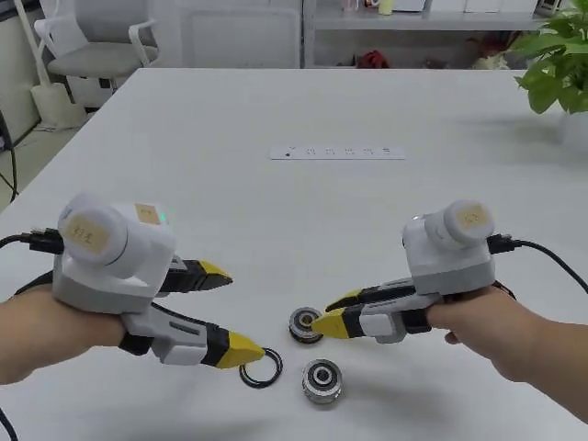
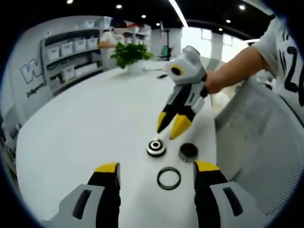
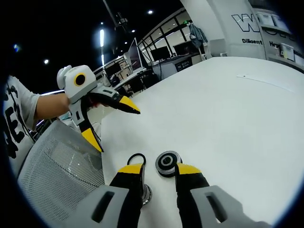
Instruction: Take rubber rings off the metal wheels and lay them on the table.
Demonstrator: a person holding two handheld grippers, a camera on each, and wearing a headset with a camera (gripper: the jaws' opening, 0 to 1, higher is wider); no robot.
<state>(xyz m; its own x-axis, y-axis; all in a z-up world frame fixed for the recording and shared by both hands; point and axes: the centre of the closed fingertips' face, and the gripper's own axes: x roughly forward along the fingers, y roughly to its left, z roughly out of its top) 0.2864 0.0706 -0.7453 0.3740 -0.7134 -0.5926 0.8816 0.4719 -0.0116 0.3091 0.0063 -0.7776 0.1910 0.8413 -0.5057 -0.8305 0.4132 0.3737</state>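
Observation:
Two small metal wheels lie on the white table. One wheel (image 1: 304, 324) (image 2: 156, 147) (image 3: 168, 163) has a dark band round its rim and sits just beyond the tips of my right gripper (image 1: 333, 312) (image 3: 159, 168), which is narrowly open with nothing between its jaws. The second wheel (image 1: 322, 380) (image 2: 188, 151) lies nearer me, its rim looking like bare metal. A loose black rubber ring (image 1: 261, 367) (image 2: 169, 178) (image 3: 137, 158) lies flat on the table, right by the lower jaw of my left gripper (image 1: 230, 310) (image 2: 156, 166), which is wide open and holds nothing.
A white power strip (image 1: 336, 152) lies at mid-table. A potted plant (image 1: 556, 64) stands at the far right corner and an office chair (image 1: 92, 46) beyond the far left edge. A grey mesh chair back (image 3: 61, 166) is close behind the near table edge.

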